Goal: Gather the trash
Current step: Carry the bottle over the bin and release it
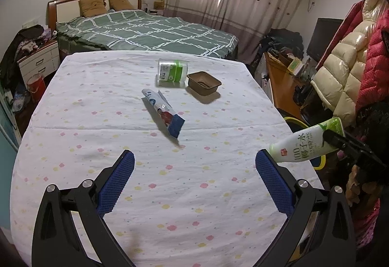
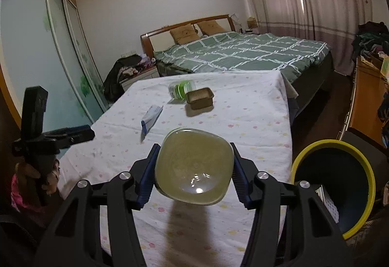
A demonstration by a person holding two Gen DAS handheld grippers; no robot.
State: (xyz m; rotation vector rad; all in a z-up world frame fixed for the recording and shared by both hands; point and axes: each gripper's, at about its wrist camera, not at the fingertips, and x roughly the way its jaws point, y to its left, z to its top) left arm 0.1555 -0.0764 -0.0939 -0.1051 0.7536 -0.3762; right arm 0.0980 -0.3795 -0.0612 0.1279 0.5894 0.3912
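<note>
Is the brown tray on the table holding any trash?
No, the brown tray sits open and bare inside, with the jar lying beside it on the table.

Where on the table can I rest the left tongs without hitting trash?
Bare cloth spans the near half, between the left tongs and the snack wrapper. The far middle is crowded: green-banded jar beside brown tray.

1 bottle (held) | 1 jar | 1 tray | 1 wrapper | 1 bin
</note>
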